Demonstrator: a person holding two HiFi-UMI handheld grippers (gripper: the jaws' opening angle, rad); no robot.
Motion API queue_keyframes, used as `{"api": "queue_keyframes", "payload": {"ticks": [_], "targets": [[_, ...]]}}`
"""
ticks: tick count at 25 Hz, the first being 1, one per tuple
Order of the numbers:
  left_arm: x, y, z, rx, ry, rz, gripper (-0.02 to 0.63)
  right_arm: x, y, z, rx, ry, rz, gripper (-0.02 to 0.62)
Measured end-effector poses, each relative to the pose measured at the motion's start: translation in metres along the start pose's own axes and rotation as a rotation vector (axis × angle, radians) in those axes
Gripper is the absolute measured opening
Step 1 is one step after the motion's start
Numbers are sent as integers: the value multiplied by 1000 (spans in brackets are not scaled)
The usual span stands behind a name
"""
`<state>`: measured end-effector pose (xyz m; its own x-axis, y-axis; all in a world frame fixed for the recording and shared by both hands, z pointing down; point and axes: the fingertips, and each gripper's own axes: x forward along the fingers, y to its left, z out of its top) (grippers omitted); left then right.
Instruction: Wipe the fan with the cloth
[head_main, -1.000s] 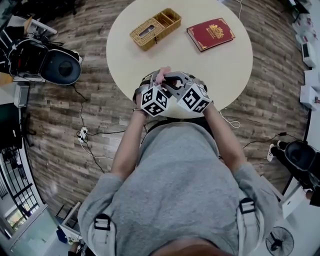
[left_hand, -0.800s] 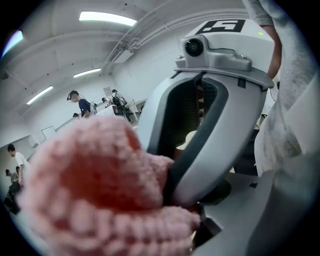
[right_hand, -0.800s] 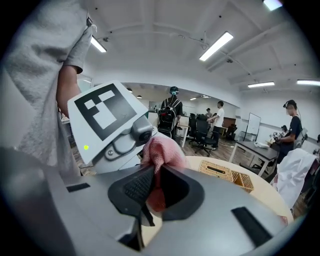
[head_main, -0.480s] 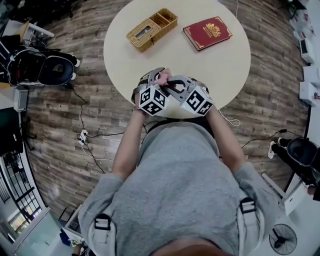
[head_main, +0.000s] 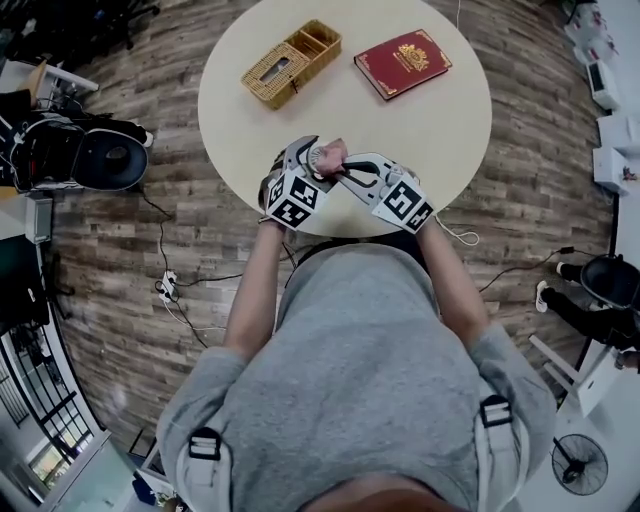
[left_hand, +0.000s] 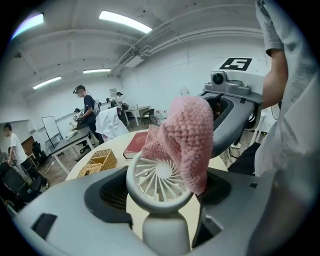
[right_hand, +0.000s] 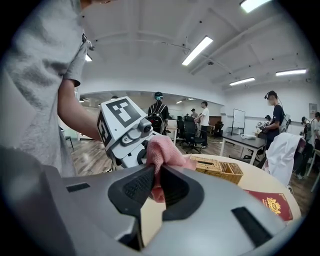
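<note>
A small white hand-held fan (left_hand: 158, 186) stands upright between the jaws of my left gripper (left_hand: 162, 192), which is shut on its handle. A pink knitted cloth (left_hand: 187, 135) drapes over the upper right of the fan's round grille. My right gripper (right_hand: 155, 182) is shut on that pink cloth (right_hand: 162, 152), pressed close against the left gripper. In the head view both grippers meet over the near edge of the round table (head_main: 440, 120), with the cloth (head_main: 330, 154) and the fan (head_main: 318, 157) between the left gripper (head_main: 312, 162) and the right gripper (head_main: 345, 168).
A wicker basket (head_main: 290, 62) and a red book (head_main: 402, 62) lie on the far half of the table. A dark swivel chair (head_main: 100, 155) stands on the wooden floor at left. Cables (head_main: 170, 280) trail near the person's feet. Several people stand farther back in the room.
Both grippers have shifted slightly apart and up over the table edge; the pink cloth and the fan's head now show between them in the head view.
</note>
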<state>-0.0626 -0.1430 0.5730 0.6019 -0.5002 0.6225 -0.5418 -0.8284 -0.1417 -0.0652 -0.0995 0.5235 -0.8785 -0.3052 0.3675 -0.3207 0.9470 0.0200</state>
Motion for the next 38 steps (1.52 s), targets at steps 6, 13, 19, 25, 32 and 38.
{"api": "queue_keyframes", "payload": {"ticks": [6,13,19,25,32,38], "targets": [[-9,3,5,-24,-25,4,382,-9,-7,6,6,-17,-43,41],[-23,-2,15,-61,-85,11,382,-19,-19,4,0,-15,-71,41],[-30,-19,29,-86,-125,4,382,-33,-25,1,-11,-16,-80,41],[-29,-33,42,-119,-129,16,382,-46,-31,5,-34,-26,-54,41],[-23,-41,49,-166,-100,72,383,-69,-15,12,-58,-63,59,41],[-22,-51,66,-212,-141,84,382,-91,-12,1,-39,-68,118,41]]}}
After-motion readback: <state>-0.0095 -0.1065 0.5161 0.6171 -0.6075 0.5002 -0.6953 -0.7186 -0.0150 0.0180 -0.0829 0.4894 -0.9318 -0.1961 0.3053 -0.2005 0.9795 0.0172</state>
